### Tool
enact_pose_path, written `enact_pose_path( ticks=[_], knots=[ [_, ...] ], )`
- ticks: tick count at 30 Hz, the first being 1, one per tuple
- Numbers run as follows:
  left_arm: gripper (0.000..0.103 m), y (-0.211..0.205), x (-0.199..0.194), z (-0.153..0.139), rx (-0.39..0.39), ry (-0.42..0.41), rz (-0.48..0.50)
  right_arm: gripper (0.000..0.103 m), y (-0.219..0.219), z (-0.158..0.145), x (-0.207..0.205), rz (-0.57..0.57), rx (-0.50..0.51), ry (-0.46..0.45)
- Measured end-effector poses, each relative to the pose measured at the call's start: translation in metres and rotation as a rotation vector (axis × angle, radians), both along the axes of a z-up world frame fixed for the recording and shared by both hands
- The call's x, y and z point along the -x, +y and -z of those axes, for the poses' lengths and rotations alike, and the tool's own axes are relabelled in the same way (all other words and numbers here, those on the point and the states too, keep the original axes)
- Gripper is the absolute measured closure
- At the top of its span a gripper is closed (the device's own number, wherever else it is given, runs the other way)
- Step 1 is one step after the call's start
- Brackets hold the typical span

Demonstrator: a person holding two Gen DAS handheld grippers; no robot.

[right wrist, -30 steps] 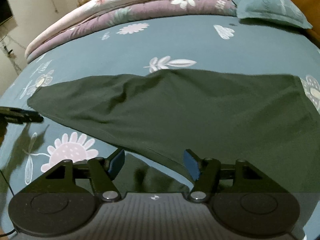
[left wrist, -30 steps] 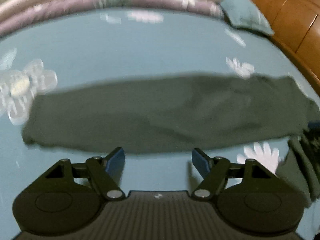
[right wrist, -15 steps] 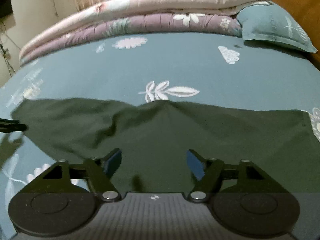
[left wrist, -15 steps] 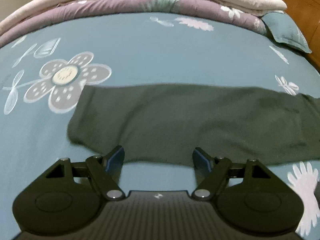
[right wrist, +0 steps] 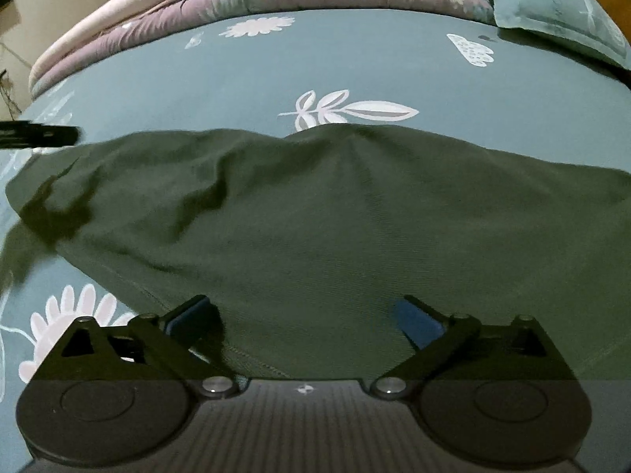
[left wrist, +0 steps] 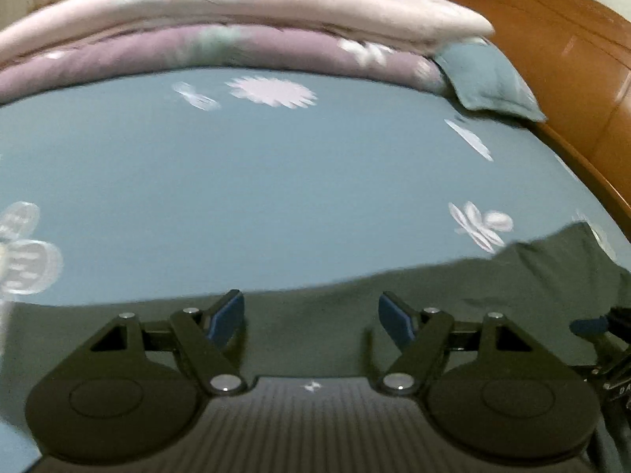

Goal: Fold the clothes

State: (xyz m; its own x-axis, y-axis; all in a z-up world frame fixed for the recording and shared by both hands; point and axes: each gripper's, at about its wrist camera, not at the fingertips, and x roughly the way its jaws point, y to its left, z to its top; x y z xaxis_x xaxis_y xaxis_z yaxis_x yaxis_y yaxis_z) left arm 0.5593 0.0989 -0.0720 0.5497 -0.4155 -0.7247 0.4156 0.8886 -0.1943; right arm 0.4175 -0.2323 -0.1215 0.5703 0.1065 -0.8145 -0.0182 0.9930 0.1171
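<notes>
A dark green garment lies spread and rumpled on the blue flowered bed sheet. In the left wrist view the same garment stretches as a long band under my left gripper, which is open over its far edge with only flat cloth below. My right gripper hovers low over the garment's near hem, its jaws opening wide, with cloth lying beneath them but not pinched. The right gripper's tip shows at the right edge of the left wrist view, and the left gripper's tip at the left edge of the right wrist view.
Folded quilts, pink over purple, are stacked along the far side of the bed. A blue pillow lies at the far right beside the wooden headboard.
My left gripper has slid forward over the garment, so the cloth now lies under its fingers. My right gripper has dropped closer to the cloth and its jaws have spread wider.
</notes>
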Motion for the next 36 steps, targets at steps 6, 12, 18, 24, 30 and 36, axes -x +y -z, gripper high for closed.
enact_pose_path(
  ticks=[6, 12, 18, 24, 30, 36],
  knots=[
    [0.027, 0.0, 0.044, 0.02, -0.066, -0.02, 0.03, 0.0, 0.005, 0.001, 0.002, -0.046, 0.046, 0.005],
    [0.026, 0.006, 0.059, -0.002, -0.12, 0.02, 0.019, 0.0, 0.004, -0.004, -0.006, -0.09, 0.053, 0.053],
    [0.024, 0.011, 0.058, -0.038, -0.052, -0.02, -0.004, 0.008, -0.007, -0.025, -0.008, -0.132, -0.038, 0.051],
    [0.025, -0.009, 0.035, -0.037, 0.003, -0.037, -0.039, 0.084, -0.01, -0.038, -0.032, -0.192, -0.173, -0.062],
    [0.033, -0.045, 0.012, -0.027, 0.067, -0.042, -0.022, 0.087, 0.01, -0.042, -0.072, -0.232, -0.19, -0.15],
    [0.036, -0.061, 0.011, 0.001, 0.027, 0.01, 0.02, 0.087, 0.026, -0.029, -0.112, -0.254, -0.155, -0.152]
  ],
)
